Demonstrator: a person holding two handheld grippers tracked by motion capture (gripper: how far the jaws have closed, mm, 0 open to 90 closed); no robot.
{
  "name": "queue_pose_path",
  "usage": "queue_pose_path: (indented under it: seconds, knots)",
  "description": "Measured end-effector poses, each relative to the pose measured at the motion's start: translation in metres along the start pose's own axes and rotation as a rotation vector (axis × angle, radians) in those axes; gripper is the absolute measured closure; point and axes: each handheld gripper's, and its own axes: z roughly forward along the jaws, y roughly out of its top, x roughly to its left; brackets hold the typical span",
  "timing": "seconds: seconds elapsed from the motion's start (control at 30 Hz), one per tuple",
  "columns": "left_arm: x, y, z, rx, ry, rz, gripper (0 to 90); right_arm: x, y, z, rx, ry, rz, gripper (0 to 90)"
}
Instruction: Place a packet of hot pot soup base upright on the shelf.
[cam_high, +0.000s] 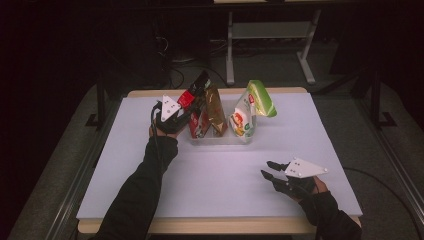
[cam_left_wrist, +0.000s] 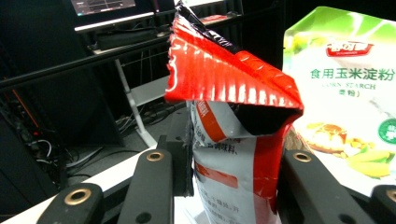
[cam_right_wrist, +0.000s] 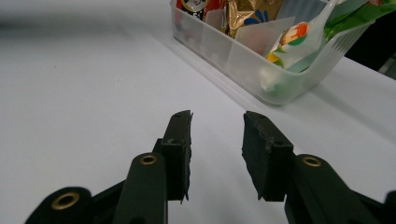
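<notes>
A: Nearest, at the lower left: a dark sleeve (cam_high: 140, 190), reaching up to the left gripper (cam_high: 186, 106). Pinching the red pouch (cam_left_wrist: 224, 74) below its folded top, pressed to either side of it.

B: Pouch in or out of the bin?

A: Hard to tell from above. Looks raised and tilted at the left end of the clear bin (cam_high: 220, 141), lower part among the other packs, top well over the rim.

B: Risks there?

A: Thin, slippery film and a hold near one edge, judging by the left gripper view. Could slide free and drop back, or fall outside onto the bench (cam_high: 210, 185). Could also twist about the pinch.

B: And the neighbours?

A: Next right, a gold pouch (cam_high: 216, 107), touching the red one. Likely to be dragged or tipped by any sideways pull. Further right, the green-and-white corn starch pouch (cam_high: 246, 112), leaning, top bent over. Might topple with a knock to the bin.

B: Bin itself?

A: Light and unheld, by the look of it. May shift or lift with a snagged pouch.

B: Right side?

A: Right gripper (cam_right_wrist: 217, 140), spread and empty, low over the bench near the front, well apart from the bin. No help for steadying from there.
</notes>
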Motion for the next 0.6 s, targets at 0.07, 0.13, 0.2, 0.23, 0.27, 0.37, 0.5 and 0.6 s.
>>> queue_pose_path:
  seconds: [0.07,0.13,0.2,0.23,0.27,0.37,0.5,0.6]
  knots:
    - [0.0,0.001,-0.001,0.002,-0.011,0.008,65.4,0.0,0.0,0.0,0.002,0.004,-0.004,62.4]
    - [0.0,0.001,-0.001,0.006,-0.016,0.016,64.3,0.001,0.0,0.0,0.001,0.006,-0.007,62.6]
    - [0.001,0.002,-0.003,0.012,-0.022,0.02,63.8,0.001,0.0,0.0,0.001,0.007,-0.009,62.6]
    - [0.001,0.001,-0.003,0.011,-0.025,0.02,63.6,0.0,0.0,0.0,0.0,0.007,-0.008,62.6]
    - [0.001,0.001,-0.004,0.014,-0.028,0.022,63.3,0.0,0.0,-0.001,0.0,0.007,-0.006,62.6]
    - [-0.001,0.001,-0.006,0.011,-0.035,0.025,62.9,0.0,0.0,-0.001,0.002,0.007,-0.009,62.6]
    - [-0.001,0.002,-0.009,0.01,-0.045,0.024,62.2,0.001,0.001,-0.001,0.005,0.006,-0.015,62.6]
    - [-0.001,0.004,-0.013,-0.002,-0.051,0.025,60.5,0.001,0.001,-0.001,0.007,0.006,-0.018,62.5]
